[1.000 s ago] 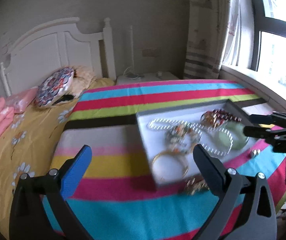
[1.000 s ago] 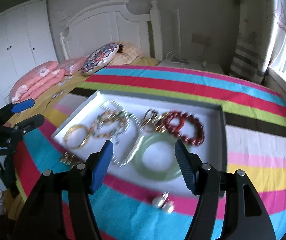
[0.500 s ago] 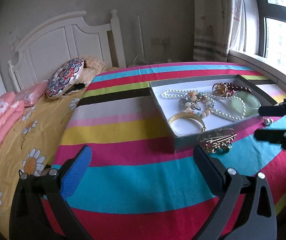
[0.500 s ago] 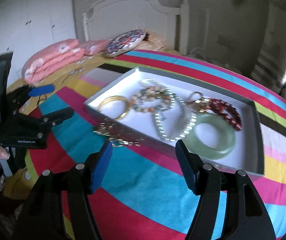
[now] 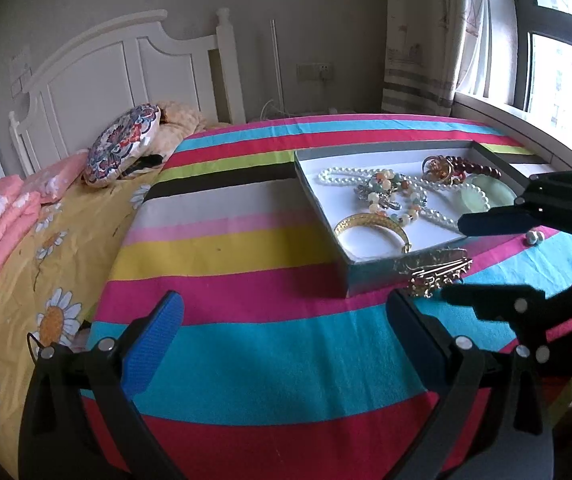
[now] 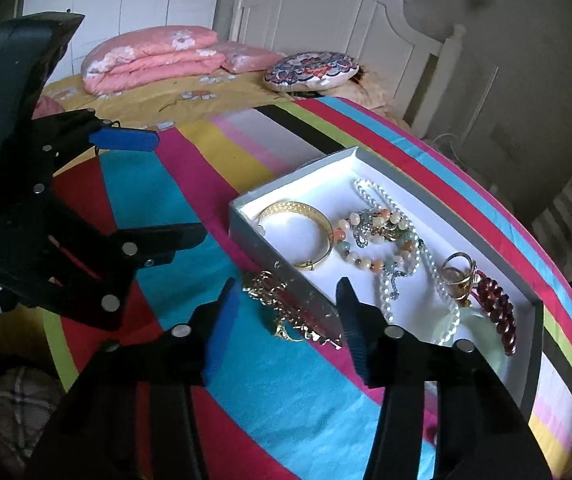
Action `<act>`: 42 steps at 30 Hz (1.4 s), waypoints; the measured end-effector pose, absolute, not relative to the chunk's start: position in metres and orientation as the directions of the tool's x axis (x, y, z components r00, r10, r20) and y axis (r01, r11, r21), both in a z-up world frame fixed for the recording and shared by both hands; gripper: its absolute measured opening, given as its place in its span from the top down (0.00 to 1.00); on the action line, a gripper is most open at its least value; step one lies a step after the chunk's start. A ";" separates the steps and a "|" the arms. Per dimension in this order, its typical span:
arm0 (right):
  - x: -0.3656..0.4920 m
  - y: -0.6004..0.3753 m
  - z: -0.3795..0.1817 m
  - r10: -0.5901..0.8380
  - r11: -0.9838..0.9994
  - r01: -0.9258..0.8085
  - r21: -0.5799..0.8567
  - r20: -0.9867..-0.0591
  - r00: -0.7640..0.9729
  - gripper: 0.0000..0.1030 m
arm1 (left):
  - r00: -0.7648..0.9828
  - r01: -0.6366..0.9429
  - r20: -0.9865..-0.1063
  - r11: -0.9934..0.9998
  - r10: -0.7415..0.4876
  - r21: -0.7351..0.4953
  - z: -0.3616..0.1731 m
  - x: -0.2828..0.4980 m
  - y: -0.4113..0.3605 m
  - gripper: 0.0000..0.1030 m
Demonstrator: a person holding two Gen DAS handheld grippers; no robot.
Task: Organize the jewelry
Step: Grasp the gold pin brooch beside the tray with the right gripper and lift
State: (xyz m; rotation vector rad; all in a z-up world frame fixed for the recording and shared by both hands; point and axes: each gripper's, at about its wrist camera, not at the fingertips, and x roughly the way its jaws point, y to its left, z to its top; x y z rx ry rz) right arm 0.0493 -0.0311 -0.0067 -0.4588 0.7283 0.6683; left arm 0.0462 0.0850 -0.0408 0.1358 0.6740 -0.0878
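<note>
Most of the jewelry already lies in the shallow grey box with a white lining (image 6: 438,184): a gold bangle (image 6: 300,224), a white pearl necklace (image 6: 426,256), a mixed-bead bracelet (image 6: 382,232), a dark red bead bracelet (image 6: 498,312) and a pale green jade bangle (image 5: 486,196). Left outside, by my judgement, are the gold ornate brooch (image 6: 282,304), just ahead between the right gripper (image 6: 286,308)'s wide-open, empty fingers, and small pearl earrings (image 5: 534,237) on the striped cloth (image 5: 246,240). The box wall touches the brooch and crowds the grasp. The left gripper (image 5: 282,320) hangs open and empty, well short of the box.
</note>
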 end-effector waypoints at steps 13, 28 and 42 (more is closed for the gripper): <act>0.055 -0.046 -0.018 0.461 0.684 -0.729 -0.041 -0.750 0.475 0.57 | 0.724 0.032 -0.677 0.987 -0.131 -0.156 -0.050 0.059 0.125 0.03; 0.058 -0.022 -0.027 0.403 0.640 -0.763 -0.090 -0.806 0.433 0.57 | 0.700 0.005 -0.703 0.986 -0.125 -0.169 -0.054 0.064 0.127 0.03; 0.066 -0.021 -0.027 0.458 0.658 -0.752 0.030 -0.809 0.368 0.66 | 0.702 0.004 -0.699 0.982 -0.138 -0.190 -0.055 0.064 0.127 0.03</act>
